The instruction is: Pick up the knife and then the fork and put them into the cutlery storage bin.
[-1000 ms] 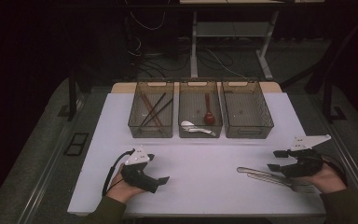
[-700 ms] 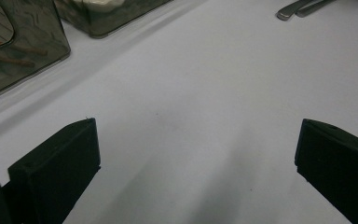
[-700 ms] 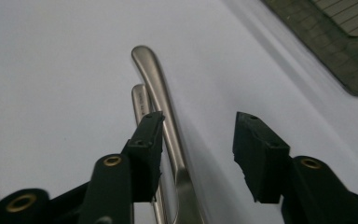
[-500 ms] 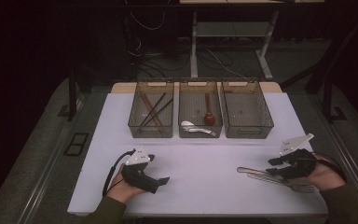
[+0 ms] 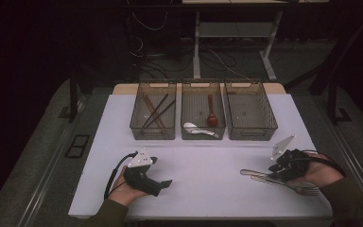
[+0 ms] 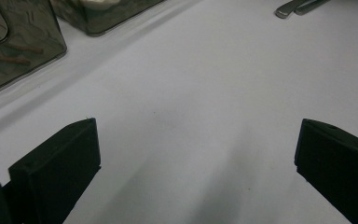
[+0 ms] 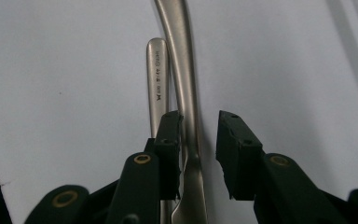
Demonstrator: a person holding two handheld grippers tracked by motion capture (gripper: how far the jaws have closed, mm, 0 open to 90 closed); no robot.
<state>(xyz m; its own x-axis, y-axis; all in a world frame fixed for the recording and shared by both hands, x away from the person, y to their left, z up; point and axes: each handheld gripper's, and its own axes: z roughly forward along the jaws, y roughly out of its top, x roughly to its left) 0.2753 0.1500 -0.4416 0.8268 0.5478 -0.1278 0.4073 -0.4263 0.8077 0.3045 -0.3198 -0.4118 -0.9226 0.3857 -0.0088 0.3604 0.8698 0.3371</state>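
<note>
White tabletop (image 5: 208, 189): right gripper (image 7: 199, 140) jaws closing narrow around a fork handle (image 7: 186, 84); left gripper (image 6: 196, 163) jaws wide, empty

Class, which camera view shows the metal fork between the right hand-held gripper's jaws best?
The right gripper view: the fork handle runs close-up between the jaws, which have just been closing. The high view shows its whole length, small. The left gripper view catches the handle tip.

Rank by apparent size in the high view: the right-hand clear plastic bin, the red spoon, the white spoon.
1. Right-hand clear plastic bin, plainly largest.
2. Red spoon and white spoon look about alike; I wouldn't rank them.
</note>
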